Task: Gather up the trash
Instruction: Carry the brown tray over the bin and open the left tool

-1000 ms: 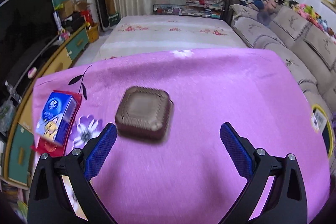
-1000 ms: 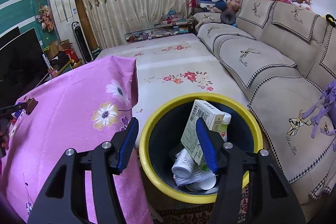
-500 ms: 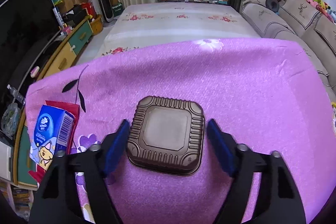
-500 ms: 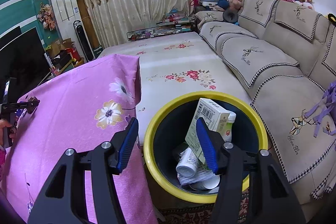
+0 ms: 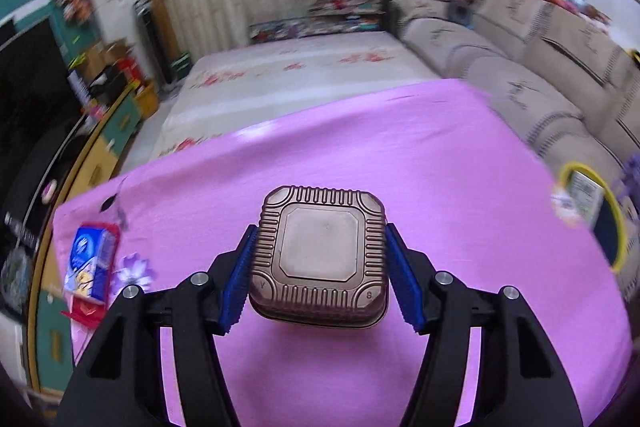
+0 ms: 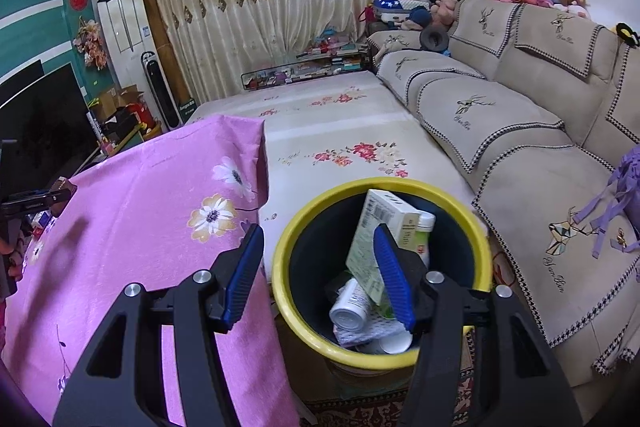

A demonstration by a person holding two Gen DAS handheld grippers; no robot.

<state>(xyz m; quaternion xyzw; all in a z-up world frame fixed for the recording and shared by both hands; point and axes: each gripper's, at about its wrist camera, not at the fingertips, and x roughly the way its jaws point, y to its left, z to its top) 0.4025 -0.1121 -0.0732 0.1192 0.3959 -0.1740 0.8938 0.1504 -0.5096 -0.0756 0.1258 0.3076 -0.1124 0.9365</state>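
- My left tongs (image 5: 318,277) are clamped on a brown, ribbed, square plastic tray (image 5: 319,255), its flat base facing up, held above the pink flowered tablecloth (image 5: 400,163).
- My right tongs (image 6: 318,273) are apart with nothing between them, hanging over the yellow-rimmed black bin (image 6: 304,231) of boxes and bottles.
- Farther left on the cloth lies a blue tissue packet (image 5: 90,259).
- Beyond stands a beige sofa (image 6: 520,131).

Glossy ribbed plastic tray (image 5: 320,259); matt pink cloth (image 5: 400,163).
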